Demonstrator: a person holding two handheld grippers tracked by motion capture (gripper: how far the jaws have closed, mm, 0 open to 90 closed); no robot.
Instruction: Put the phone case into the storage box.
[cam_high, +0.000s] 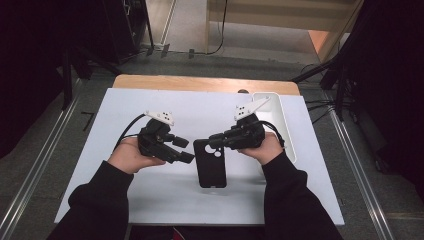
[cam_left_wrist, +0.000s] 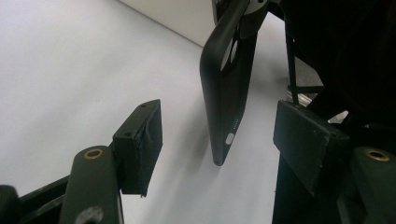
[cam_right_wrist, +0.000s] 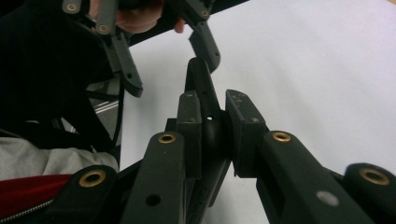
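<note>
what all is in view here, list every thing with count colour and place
phone case: 1, black, held off the white board at table centre, its top end clamped in the right gripper
white board: 1, white, covers most of the table
table: 1, wooden, bare strip along the far edge
tray: 1, white, far right of the board
right gripper: 1, black, shut on the case's top end
left gripper: 1, black, jaws apart, left of the case, not touching it
hands: 2, in black sleeves, each holding a gripper
</note>
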